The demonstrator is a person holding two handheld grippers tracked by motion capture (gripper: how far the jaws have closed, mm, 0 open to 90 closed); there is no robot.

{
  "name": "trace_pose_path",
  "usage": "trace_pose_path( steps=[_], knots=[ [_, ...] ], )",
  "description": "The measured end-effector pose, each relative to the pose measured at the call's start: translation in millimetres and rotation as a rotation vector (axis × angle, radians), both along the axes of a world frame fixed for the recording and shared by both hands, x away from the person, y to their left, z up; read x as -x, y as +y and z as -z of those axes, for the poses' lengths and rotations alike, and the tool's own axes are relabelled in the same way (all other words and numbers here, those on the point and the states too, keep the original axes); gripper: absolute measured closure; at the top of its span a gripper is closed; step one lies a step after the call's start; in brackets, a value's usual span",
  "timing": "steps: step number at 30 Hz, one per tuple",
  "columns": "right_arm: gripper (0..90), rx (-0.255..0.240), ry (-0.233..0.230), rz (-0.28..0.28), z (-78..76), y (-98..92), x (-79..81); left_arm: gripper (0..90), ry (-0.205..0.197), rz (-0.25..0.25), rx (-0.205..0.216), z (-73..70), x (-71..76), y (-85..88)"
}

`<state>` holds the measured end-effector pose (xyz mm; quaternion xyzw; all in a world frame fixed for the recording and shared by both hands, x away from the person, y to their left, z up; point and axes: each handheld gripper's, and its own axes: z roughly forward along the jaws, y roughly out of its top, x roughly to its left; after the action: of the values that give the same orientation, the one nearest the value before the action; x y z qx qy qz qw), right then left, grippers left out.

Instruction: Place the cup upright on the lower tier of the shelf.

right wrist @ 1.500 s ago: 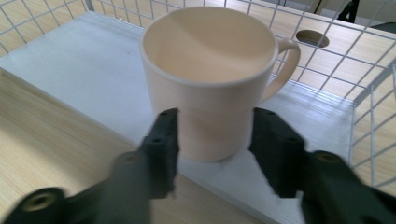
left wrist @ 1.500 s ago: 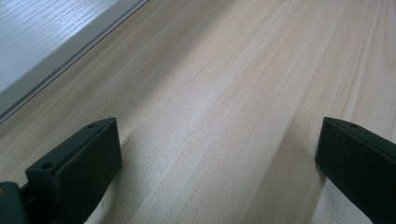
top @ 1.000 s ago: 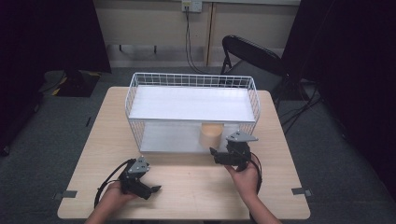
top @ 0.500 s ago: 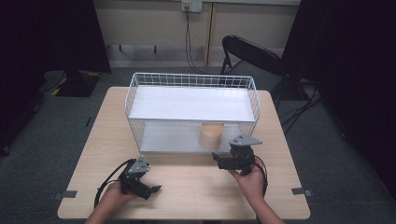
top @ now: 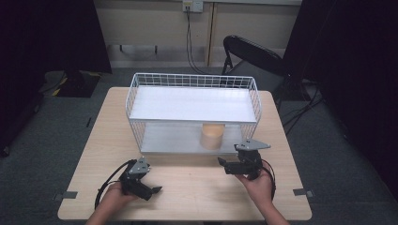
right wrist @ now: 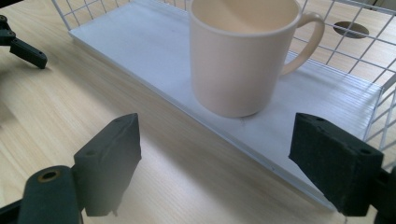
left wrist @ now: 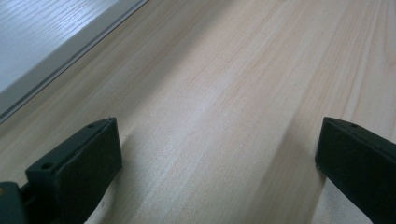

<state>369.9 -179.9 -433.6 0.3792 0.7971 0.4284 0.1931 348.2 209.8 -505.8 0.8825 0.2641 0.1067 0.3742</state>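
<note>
The mug stands upright on the lower shelf of the wire rack, toward its right end near the front edge. My right gripper sits just in front of it, jaws wide apart. My left gripper rests on the table, near left, jaws also apart.

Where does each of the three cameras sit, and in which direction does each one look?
High view: above the person's side, looking forward and down on the table, the wire rack and the mug; both hands with the left gripper and right gripper show.
Left gripper view: on the left gripper, looking along its open jaws at bare tabletop.
Right gripper view: on the right gripper, looking between its open jaws at the mug on the rack's lower shelf.
Shared: the mug appears in the high view and the right gripper view.
</note>
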Motion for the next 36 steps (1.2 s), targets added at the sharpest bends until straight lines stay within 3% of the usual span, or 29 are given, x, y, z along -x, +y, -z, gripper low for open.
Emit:
trace_pose_path(
  steps=[12,24,36],
  knots=[
    [15.5,-0.035,0.008,0.009,1.6,-20.7,5.4,0.0,0.0,0.0,0.0,0.0,0.0,0.0],
    [15.4,-0.034,0.008,-0.036,2.7,-34.1,12.4,0.0,0.0,0.0,0.0,0.0,0.0,0.0],
    [15.5,-0.018,0.005,-0.035,6.4,-51.9,16.7,0.0,0.0,0.0,0.0,0.0,0.0,0.0]
  ],
)
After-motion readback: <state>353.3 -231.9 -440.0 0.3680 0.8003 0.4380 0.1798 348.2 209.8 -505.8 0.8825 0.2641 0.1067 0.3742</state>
